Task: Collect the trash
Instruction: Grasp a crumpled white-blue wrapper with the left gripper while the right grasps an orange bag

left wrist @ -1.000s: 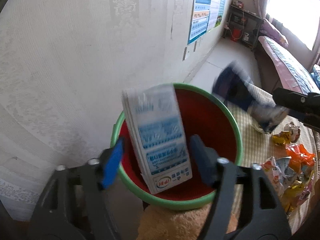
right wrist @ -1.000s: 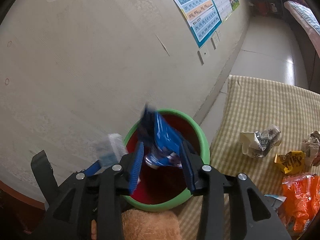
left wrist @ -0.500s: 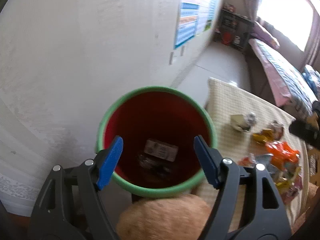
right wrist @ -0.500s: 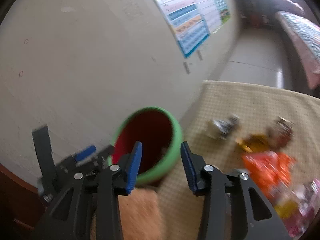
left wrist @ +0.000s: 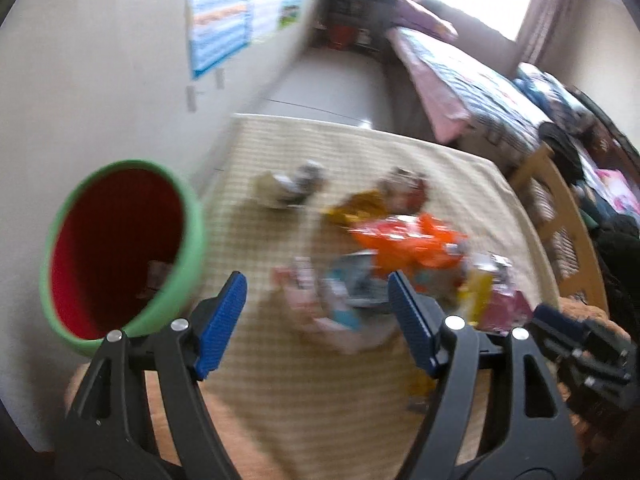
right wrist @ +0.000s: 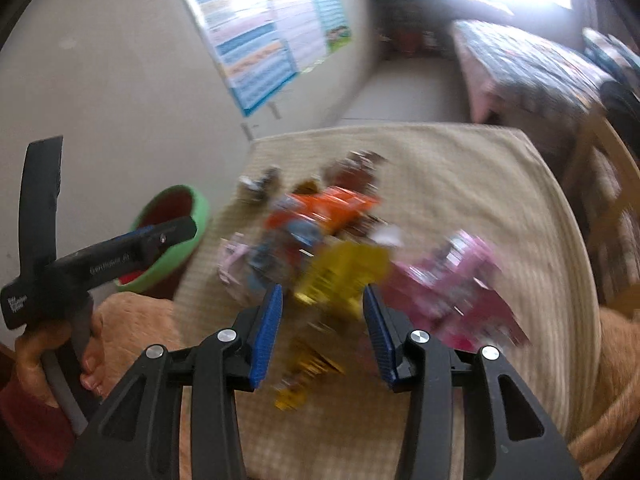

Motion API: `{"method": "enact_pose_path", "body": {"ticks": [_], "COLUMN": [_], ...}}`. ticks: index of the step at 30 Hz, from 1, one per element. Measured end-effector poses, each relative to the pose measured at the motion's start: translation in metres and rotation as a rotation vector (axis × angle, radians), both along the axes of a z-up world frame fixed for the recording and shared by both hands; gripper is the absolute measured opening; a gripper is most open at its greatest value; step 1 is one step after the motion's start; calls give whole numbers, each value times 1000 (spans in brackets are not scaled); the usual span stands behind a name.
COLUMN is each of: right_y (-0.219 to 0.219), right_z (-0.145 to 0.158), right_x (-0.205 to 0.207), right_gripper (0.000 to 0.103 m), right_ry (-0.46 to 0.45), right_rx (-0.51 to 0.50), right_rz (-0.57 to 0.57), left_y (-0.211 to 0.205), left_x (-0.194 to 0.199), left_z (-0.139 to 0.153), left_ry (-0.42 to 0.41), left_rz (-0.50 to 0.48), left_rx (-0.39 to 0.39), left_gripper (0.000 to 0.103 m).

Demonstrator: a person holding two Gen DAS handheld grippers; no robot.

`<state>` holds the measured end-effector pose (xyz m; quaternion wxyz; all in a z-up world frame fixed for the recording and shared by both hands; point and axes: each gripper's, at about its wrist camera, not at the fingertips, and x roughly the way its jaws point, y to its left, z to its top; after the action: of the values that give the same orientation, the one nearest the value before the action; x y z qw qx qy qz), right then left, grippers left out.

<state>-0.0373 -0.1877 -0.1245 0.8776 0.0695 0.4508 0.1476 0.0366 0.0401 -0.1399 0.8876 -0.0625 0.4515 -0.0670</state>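
A green bin with a red inside (left wrist: 120, 248) stands left of the checked table; it also shows in the right wrist view (right wrist: 172, 236). A blurred pile of wrappers lies on the cloth: an orange bag (left wrist: 404, 240), a yellow wrapper (right wrist: 340, 276), a pink packet (right wrist: 460, 292), crumpled paper (left wrist: 288, 188). My left gripper (left wrist: 316, 320) is open and empty above the near wrappers. My right gripper (right wrist: 322, 328) is open and empty over the yellow wrapper.
A checked cloth covers the table (left wrist: 320, 380). A wall with a poster (right wrist: 264, 48) is on the left. A bed (left wrist: 460, 80) and a wooden chair (left wrist: 560, 208) stand at the right. My left gripper shows in the right wrist view (right wrist: 80, 260).
The white carton and the blue wrapper dropped into the bin. Both grippers opened and swung right from the bin to over the wrapper pile.
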Motion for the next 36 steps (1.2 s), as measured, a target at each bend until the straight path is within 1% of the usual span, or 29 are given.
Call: {"method": "enact_pose_path", "body": {"ticks": [1, 3, 4, 5, 7, 8, 10, 11, 12, 13, 14, 15, 18, 19, 21, 23, 24, 28, 32, 34, 36], "right_y": [-8, -26, -34, -39, -56, -63, -76, -81, -83, -84, -84, -82, -77, -74, -72, -70, -71, -69, -64, -55, -41], "right_z": [-2, -9, -13, -14, -22, -24, -28, -27, -27, -25, -24, -23, -22, -21, -21, -19, -20, -12, 5, 13, 18], "right_x": [-3, -12, -16, -19, -24, -25, -29, -29, -32, -33, -33, -33, -34, -33, -32, -31, -30, -23, -3, 15, 34], "right_gripper": [42, 42, 42, 42, 42, 42, 42, 42, 42, 42, 42, 42, 42, 42, 42, 42, 42, 42, 42, 44, 49], "right_ry": [8, 30, 38, 43, 61, 71, 85, 85, 81, 76, 73, 70, 68, 66, 61, 58, 58, 38, -2, -4, 8], "right_rx": [8, 26, 31, 33, 41, 54, 90, 104, 109, 110, 111, 112, 104, 101, 96, 94, 96, 91, 102, 123, 137], "right_rz": [-21, -66, -86, -99, -138, -156, -189, -200, -205, -205, -203, -197, -175, -169, -159, -156, -156, -142, -110, -74, -30], "left_y": [-8, -17, -19, -22, -29, -34, -38, -40, -41, -41, -43, -46, -50, -51, -53, -50, -48, -46, -50, -51, -49], "left_x": [6, 15, 18, 21, 27, 32, 35, 37, 39, 40, 40, 42, 42, 42, 42, 40, 40, 32, 18, 13, 8], "left_z": [-7, -22, -26, -33, -46, -55, -65, -72, -77, -80, -79, -80, -80, -80, -79, -78, -77, -65, -54, -51, -52], "left_ry": [22, 92, 113, 135, 172, 202, 230, 248, 259, 264, 251, 255, 257, 256, 252, 253, 250, 226, 200, 192, 198], "left_rz": [-10, -7, -5, -4, -7, -10, -10, -3, 5, 11, 14, 7, -3, -6, -13, -15, -14, -30, -73, -78, -79], "left_rx": [-7, -31, -50, -67, -55, -42, -34, -22, -20, -25, -13, 1, 8, 9, 21, 1, -5, -12, 9, 9, -5], "left_gripper": [60, 52, 50, 50, 50, 50, 50, 51, 57, 60, 60, 60, 59, 51, 43, 37, 31, 30, 30, 30, 30]}}
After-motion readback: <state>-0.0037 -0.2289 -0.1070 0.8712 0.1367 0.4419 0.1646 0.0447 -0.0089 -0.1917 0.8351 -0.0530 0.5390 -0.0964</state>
